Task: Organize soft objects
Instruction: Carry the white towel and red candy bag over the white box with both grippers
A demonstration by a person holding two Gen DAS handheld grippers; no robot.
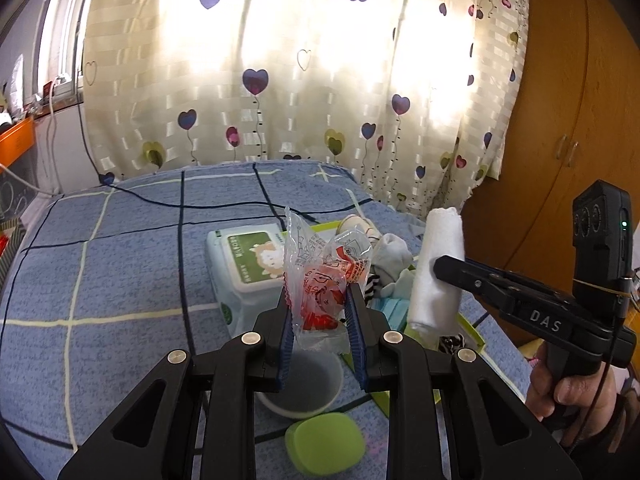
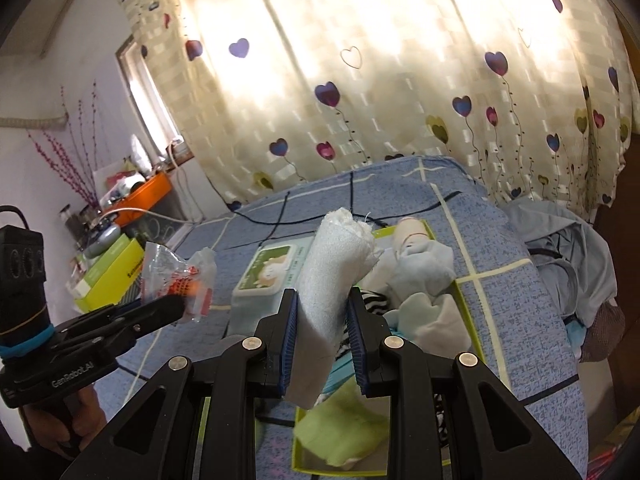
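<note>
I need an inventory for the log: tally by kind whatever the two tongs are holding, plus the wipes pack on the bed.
Rolled white towel, in the right tongs: 1
Clear and red plastic packet, in the left tongs: 1
Wet wipes pack: 1
Total: 3

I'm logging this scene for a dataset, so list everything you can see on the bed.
Snack packet: one, clear with red print, held in left tongs.
Towel roll: one, white, held in right tongs.
Wipes pack: one, pale with green label, on bedspread beside box.
Box: one, lime green, holds socks.
Sponge: one, green, near edge.
Lid: one, round grey.
Bedspread: blue checked.
Hands: two, gripping handles.
</note>
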